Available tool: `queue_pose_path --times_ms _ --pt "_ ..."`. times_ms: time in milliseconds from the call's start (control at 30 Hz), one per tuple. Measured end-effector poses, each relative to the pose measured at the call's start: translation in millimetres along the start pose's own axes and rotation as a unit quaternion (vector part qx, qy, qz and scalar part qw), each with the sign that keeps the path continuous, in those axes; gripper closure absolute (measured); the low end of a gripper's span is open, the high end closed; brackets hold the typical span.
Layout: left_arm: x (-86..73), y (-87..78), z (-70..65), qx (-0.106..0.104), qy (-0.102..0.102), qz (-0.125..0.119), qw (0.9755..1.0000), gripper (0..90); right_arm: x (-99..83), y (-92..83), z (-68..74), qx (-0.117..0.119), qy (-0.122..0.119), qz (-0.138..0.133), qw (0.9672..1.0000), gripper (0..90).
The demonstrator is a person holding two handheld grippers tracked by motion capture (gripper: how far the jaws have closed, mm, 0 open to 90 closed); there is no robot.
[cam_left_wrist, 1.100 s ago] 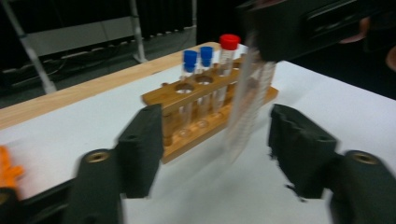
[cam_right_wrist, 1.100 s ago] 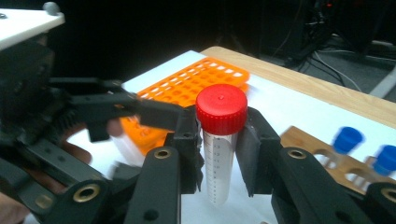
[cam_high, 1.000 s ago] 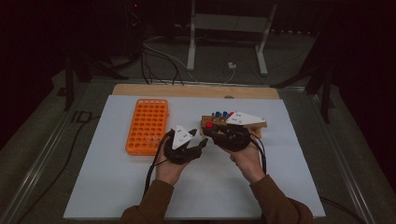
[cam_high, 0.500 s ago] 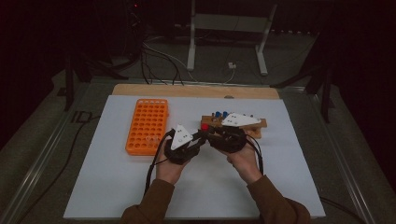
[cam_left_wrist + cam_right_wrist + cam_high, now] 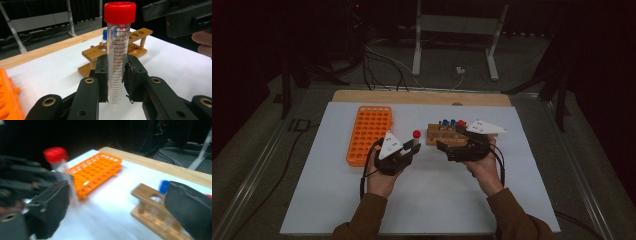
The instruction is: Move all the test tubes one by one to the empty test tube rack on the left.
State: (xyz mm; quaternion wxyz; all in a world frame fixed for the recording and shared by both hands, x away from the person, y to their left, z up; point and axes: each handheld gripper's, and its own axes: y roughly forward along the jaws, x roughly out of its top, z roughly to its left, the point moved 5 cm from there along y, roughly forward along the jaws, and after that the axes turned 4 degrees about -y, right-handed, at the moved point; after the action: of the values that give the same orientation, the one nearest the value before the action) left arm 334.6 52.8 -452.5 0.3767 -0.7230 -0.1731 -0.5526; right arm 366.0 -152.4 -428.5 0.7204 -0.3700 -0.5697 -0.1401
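Left gripper (image 5: 411, 148), held level between the orange rack (image 5: 368, 134) and wooden rack (image 5: 455, 135), clamps the upright red-capped tube (image 5: 118, 53); right gripper (image 5: 446, 146), beside the wooden rack, has just opened wide, empty.

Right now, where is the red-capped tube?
The red-capped tube stands upright, clamped in the left gripper; in the high view it sits between the orange rack and the wooden rack.

No readable text; the tube (image 5: 117, 57) bears only unnumbered black graduation lines.
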Motion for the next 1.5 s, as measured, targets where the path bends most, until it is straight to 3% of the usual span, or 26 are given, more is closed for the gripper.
queue_pose_path --times_ms 300,500,1067,1300,1500 --pt "-8.5 -25.9 20.2 0.014 -0.014 -0.002 0.9998 74.5 -19.8 -17.3 -24.1 -0.037 -0.007 0.0 0.9993 0.1" --pt "-13.3 -43.9 36.4 0.036 -0.02 -0.006 0.9991 74.5 -27.1 -27.7 -35.0 -0.051 0.006 -0.002 0.9987 0.1" --pt "-25.8 -74.9 67.9 0.082 -0.036 -0.012 0.9959 74.4 -36.6 -45.9 -45.2 -0.07 0.018 -0.016 0.9973 0.1" --pt "-33.2 -83.6 80.3 0.113 -0.031 -0.009 0.9931 74.3 -37.8 -49.0 -47.8 -0.072 0.022 -0.018 0.997 0.1" --pt "-42.4 -85.8 95.5 0.144 -0.037 -0.006 0.9889 74.3 -39.0 -46.7 -47.1 -0.07 0.022 -0.016 0.9972 0.2"
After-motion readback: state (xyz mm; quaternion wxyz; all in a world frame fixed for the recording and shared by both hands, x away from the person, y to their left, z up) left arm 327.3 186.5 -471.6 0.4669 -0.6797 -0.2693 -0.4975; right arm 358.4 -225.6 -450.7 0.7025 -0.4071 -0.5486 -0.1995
